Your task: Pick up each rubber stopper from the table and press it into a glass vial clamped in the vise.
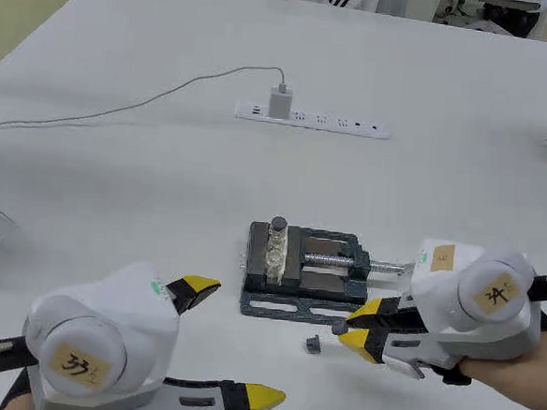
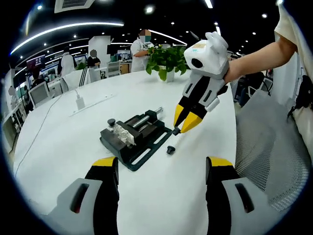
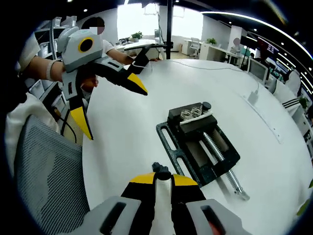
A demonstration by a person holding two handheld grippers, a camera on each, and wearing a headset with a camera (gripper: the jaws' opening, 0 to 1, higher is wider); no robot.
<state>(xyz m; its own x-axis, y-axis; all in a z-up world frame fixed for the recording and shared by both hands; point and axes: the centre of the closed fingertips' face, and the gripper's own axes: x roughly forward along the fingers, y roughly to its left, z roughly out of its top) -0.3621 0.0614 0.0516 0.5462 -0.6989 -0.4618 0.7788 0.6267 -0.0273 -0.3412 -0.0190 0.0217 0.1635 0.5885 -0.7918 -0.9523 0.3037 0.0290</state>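
Right tool [image 1: 357,329]: jaws pressed together, pinching a rubber stopper [image 1: 339,329] at the tips, just beside the front edge of the vise [image 1: 315,275]. A second stopper [image 1: 313,344] lies loose on the desk [image 1: 144,177] nearby. Left tool [image 1: 241,339]: jaws spread wide, empty. Glass vials [image 1: 275,254] stand clamped in the vise; one carries a dark stopper.

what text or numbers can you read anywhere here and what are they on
"33": handwritten, tan sticker on the back of the left gripper.
"34": handwritten, second tan sticker on the back of the right gripper.
Orange label on the right gripper: too blurred to read.
Power strip: markings too small to read.
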